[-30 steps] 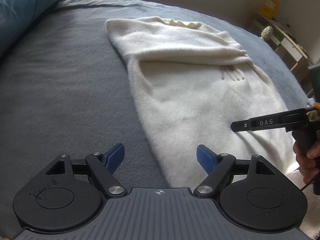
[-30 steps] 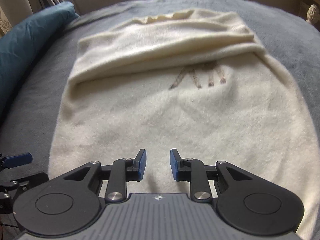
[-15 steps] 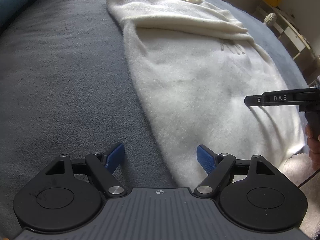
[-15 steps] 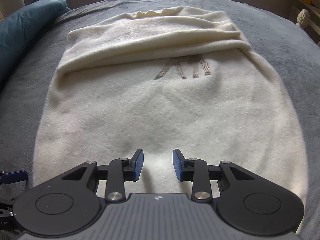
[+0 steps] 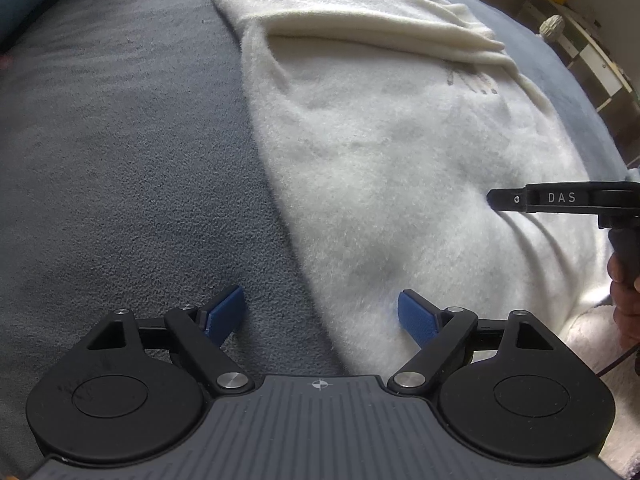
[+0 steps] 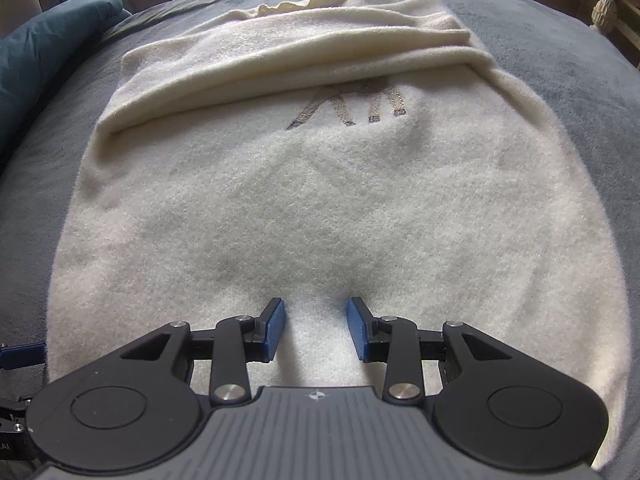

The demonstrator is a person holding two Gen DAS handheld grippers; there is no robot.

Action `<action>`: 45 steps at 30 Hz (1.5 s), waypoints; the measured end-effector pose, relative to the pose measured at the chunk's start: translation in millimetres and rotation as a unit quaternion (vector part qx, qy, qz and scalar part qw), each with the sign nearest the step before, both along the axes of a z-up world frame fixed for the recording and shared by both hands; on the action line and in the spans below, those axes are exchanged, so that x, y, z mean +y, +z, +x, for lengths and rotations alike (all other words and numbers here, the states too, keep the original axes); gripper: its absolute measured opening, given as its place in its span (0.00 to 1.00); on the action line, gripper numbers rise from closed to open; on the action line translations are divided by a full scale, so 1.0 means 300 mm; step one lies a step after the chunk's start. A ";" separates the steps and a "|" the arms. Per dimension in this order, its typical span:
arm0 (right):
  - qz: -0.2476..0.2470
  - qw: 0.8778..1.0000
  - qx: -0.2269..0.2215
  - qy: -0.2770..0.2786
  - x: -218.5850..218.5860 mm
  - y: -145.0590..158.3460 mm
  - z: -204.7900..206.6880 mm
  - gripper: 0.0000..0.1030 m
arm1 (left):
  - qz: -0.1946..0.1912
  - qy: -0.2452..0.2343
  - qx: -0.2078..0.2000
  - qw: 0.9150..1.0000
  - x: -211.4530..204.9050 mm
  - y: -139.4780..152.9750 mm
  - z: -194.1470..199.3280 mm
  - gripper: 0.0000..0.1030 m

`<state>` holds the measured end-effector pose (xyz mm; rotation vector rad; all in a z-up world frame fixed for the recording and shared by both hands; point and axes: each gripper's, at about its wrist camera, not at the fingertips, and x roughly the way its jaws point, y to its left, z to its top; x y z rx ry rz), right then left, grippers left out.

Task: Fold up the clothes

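Here, the left gripper (image 5: 320, 312) points steeply down with its blue pads far apart and nothing between them; its jaws have just been opening further. One pad hangs over the grey bedcover (image 5: 120, 160), the other over the left edge of a cream knitted sweater (image 5: 380, 152), so the gap straddles that edge without touching it.

The right gripper (image 6: 316, 328) also points down, over the near middle of the sweater (image 6: 320, 208). Its blue pads are partly apart, closer together than the left pair, and have just been opening too. Only flat knit lies beneath them; they pinch nothing. From the left wrist view the same gripper (image 5: 496, 199) reaches in from the right, its tip low over the cloth, with the person's hand (image 5: 626, 296) on its handle.

The sweater lies spread on the bedcover, its length running away from both cameras. At the far end, a thick band of fabric is folded across the body, partly covering a brown stitched design (image 6: 352, 106) on the chest. The near part is flat and single, with slight creases near the right gripper.

As a judgement, the folding is partly done: the far portion looks tucked in, but the long body has yet to be folded over, and neither gripper has a hold.

A teal pillow (image 6: 48, 48) lies at the left edge of the bed. There are no containers on the bed; shelving (image 5: 592, 56) stands beyond it, contents too small to tell.
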<state>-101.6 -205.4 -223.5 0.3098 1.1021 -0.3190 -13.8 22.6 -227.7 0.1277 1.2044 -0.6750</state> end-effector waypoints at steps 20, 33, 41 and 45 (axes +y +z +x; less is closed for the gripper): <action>-0.005 1.000 -0.005 -0.005 0.008 -0.004 -0.004 0.37 | 0.006 0.004 -0.001 1.000 -0.001 0.019 -0.011 0.84; 0.011 0.999 -0.042 -0.016 0.000 -0.010 -0.041 0.42 | 0.005 -0.001 0.010 1.000 0.029 0.047 -0.056 0.83; 0.058 0.994 -0.071 -0.056 -0.043 -0.005 -0.073 0.42 | -0.063 -0.031 0.092 0.993 0.079 0.038 -0.119 0.68; 0.113 0.985 -0.093 -0.095 -0.091 -0.003 -0.113 0.42 | -0.065 -0.044 0.126 0.989 0.078 0.014 -0.157 0.65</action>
